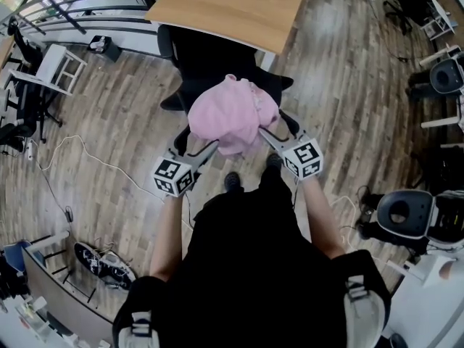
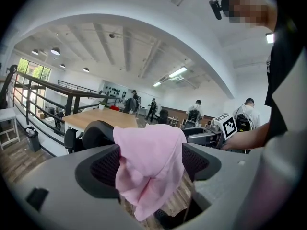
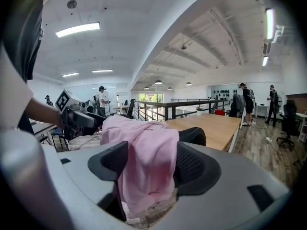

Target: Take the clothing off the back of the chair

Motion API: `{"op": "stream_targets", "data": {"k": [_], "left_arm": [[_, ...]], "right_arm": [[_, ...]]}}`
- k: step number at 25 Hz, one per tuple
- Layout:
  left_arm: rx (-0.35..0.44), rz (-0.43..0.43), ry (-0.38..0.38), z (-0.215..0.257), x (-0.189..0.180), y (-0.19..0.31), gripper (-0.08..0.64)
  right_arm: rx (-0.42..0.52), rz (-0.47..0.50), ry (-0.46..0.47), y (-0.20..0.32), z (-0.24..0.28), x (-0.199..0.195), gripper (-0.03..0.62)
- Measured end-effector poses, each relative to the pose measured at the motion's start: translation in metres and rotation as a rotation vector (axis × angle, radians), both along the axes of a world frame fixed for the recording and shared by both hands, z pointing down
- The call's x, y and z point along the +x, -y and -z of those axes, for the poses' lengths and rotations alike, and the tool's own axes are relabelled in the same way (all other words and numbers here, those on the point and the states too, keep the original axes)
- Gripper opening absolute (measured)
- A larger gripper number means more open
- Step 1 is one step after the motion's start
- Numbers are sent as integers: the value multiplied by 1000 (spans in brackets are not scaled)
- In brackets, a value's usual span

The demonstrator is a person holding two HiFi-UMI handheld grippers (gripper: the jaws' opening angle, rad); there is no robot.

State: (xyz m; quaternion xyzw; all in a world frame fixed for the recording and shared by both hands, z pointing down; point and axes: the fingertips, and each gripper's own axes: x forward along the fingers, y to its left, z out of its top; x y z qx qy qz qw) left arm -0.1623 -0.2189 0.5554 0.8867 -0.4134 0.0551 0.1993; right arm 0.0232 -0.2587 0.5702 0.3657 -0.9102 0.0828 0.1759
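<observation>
A pink garment [image 1: 232, 114] lies bunched over the back of a black office chair [image 1: 210, 56]. My left gripper [image 1: 197, 140] reaches its lower left edge and my right gripper [image 1: 274, 125] its right side. In the left gripper view the garment [image 2: 148, 152] hangs between the wide jaws of the left gripper [image 2: 151, 162], with the chair back [image 2: 96, 131] behind. In the right gripper view the cloth [image 3: 144, 143] fills the gap of the right gripper [image 3: 146, 164], in front of the chair back [image 3: 192, 135]. Neither pair of pads visibly squeezes it.
A wooden desk [image 1: 232, 6] stands just beyond the chair. A cable [image 1: 65, 158] trails over the plank floor at the left, and shoes [image 1: 105, 263] lie at the lower left. More chairs [image 1: 402, 212] stand at the right. People stand in the background [image 2: 194, 111].
</observation>
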Motion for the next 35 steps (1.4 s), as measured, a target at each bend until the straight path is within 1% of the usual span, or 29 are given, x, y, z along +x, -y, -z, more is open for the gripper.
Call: {"op": "stream_targets", "data": {"k": [3, 9, 14, 18, 27, 31, 35], "left_arm": [[-3, -1, -22, 1, 1, -1, 391], [-2, -17, -29, 3, 3, -5, 391], [-6, -18, -48, 1, 8, -8, 391], [-9, -22, -45, 0, 9, -11, 391], [-15, -47, -83, 0, 17, -11, 390], [-18, -66, -92, 0, 24, -16, 388], [-25, -84, -93, 1, 32, -16, 383]], "right_arm": [[-30, -5, 6, -8, 2, -2, 311], [-31, 0, 28, -15, 3, -10, 304], [21, 38, 48, -17, -2, -13, 285], [6, 35, 54, -20, 2, -16, 263], [-33, 31, 74, -16, 1, -21, 218], [-29, 44, 120, -18, 2, -25, 208], [-37, 53, 130, -19, 2, -30, 187]]}}
